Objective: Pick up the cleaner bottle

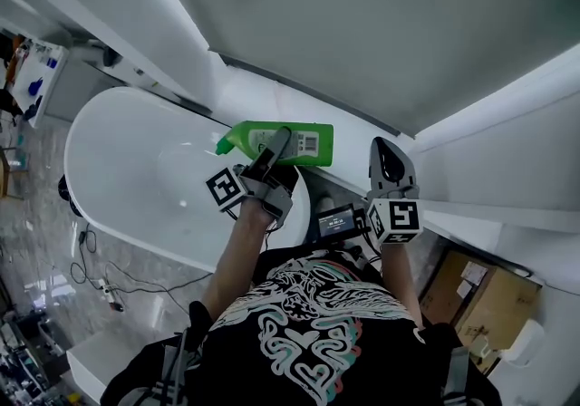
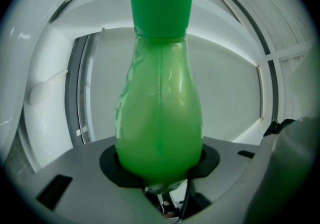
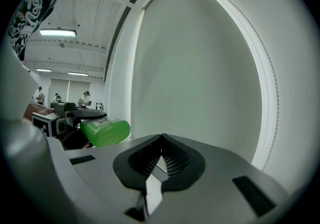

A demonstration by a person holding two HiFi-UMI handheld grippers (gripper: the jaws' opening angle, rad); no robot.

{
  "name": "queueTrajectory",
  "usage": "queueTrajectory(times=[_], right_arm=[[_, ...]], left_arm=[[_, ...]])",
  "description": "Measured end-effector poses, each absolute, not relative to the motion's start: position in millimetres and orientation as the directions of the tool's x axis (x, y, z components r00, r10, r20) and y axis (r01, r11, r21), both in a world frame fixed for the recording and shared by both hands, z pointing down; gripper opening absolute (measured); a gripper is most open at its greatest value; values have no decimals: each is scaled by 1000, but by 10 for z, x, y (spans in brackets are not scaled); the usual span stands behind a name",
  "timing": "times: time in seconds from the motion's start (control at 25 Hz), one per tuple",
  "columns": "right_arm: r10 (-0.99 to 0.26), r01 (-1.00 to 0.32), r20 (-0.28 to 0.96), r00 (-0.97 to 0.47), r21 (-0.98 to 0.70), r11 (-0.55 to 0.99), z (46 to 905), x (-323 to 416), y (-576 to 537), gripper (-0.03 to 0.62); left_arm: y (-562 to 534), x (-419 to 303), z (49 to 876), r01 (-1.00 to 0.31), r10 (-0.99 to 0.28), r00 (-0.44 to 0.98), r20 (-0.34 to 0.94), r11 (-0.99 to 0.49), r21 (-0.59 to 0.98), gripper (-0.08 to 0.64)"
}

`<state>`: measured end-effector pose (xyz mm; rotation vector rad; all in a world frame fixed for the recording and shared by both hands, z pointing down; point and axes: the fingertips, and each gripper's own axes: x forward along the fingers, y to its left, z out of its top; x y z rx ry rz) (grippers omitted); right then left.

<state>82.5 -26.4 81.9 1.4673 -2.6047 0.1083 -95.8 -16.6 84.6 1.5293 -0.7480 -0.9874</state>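
Since the left gripper (image 1: 275, 152) has its jaws pressed tight on the cleaner bottle (image 1: 308, 143), the grab looks done, and the lift is the step in hand. The bottle is at 12 o'clock from the person's chest, just past the near end of the white bathtub (image 1: 136, 169). It lies on its side, with its green cap (image 1: 224, 146) pointing to 9 o'clock.

The next move probably calls for a steady hold and a slow lift. The bottle looks smooth and full, so it could slip or tip if the jaws go loose.

Only the head view shows both grippers at once. The right gripper (image 1: 390, 152) is at 3 o'clock from the bottle, a little apart from it. That view also shows the white label with black bars.

Only the left gripper view shows the hold up close. The fat green body fills the gap between the jaws, and the cap is at 12 o'clock.

Only the right gripper view shows that gripper's own jaws closed together with nothing between them. The bottle shows small at 9 o'clock there, and it seems to hang in the air.
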Motion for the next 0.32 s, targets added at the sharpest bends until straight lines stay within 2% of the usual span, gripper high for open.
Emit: queueTrajectory(times=[0.32], right_arm=[[-839,-851,167,-518,2,526,867,914,-308,27]], left_arm=[[-223,-835,903,54,-874,451,-182,-177,983,198]])
